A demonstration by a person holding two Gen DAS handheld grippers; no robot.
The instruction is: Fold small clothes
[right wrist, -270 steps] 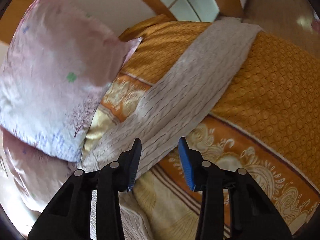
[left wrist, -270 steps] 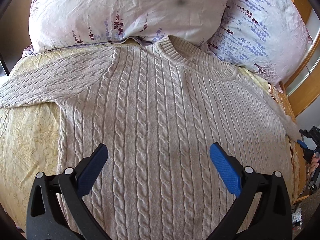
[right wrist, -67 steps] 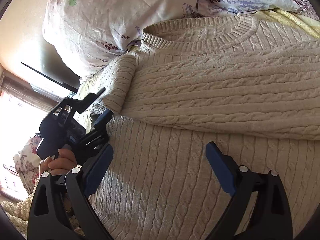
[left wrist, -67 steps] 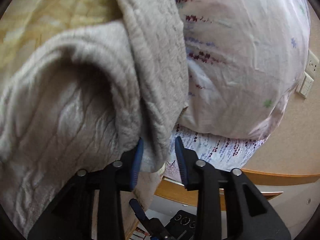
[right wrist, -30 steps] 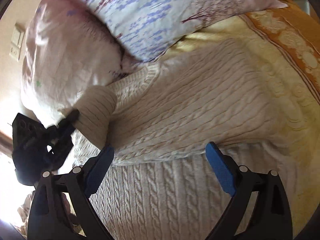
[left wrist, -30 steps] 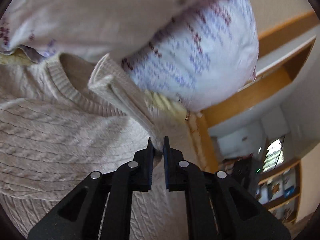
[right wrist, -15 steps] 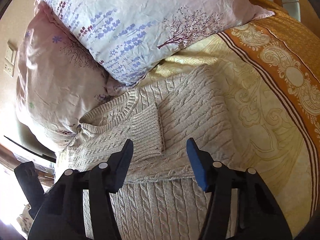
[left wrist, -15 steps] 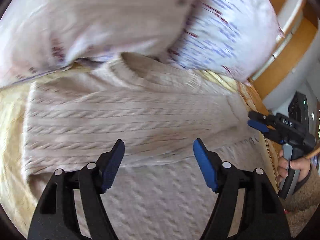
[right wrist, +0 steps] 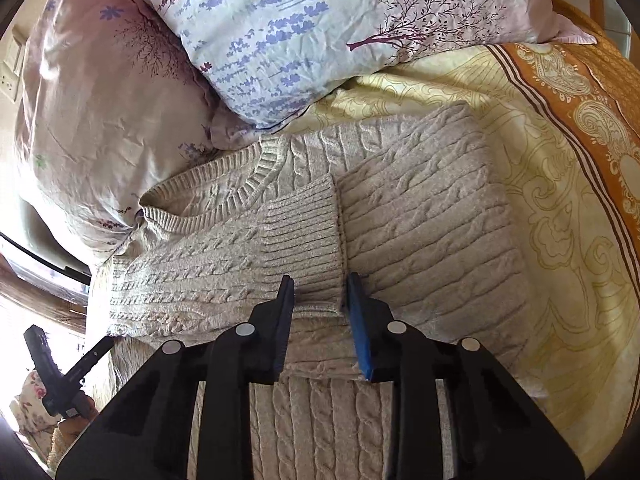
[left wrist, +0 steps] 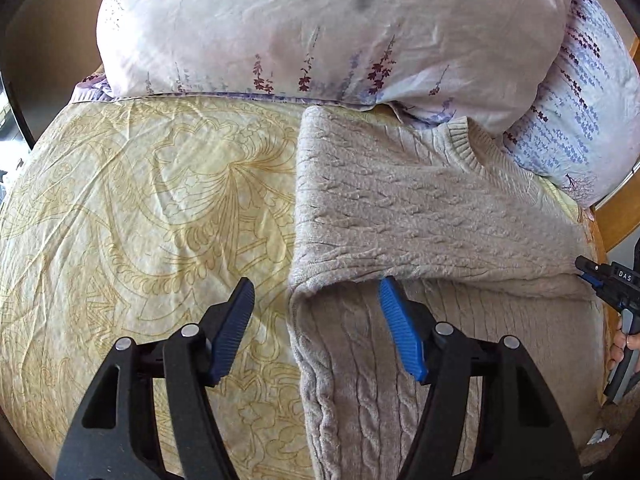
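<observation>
A beige cable-knit sweater [left wrist: 420,216] lies on the bed with both sleeves folded across its chest. In the right wrist view the sweater [right wrist: 420,232] shows a ribbed cuff [right wrist: 304,232] lying in the middle, on top of the other folded sleeve. My left gripper [left wrist: 314,316] is open and empty, hovering over the sweater's left edge just below the folded sleeve. My right gripper [right wrist: 320,304] is partly open, its fingers on either side of the cuff's lower corner, not closed on it. It also shows at the right edge of the left wrist view [left wrist: 600,276].
Two floral pillows [left wrist: 328,28] [right wrist: 320,20] lie against the sweater's collar. The yellow patterned bedspread [left wrist: 140,208] stretches to the left. An orange border of the bedspread [right wrist: 592,120] runs along the right. A wooden bed frame [left wrist: 620,216] stands at the far right.
The left gripper has moved left to the sweater's left edge, still open. The right gripper has narrowed and come down to the cuff of the sleeve just laid across the chest.
</observation>
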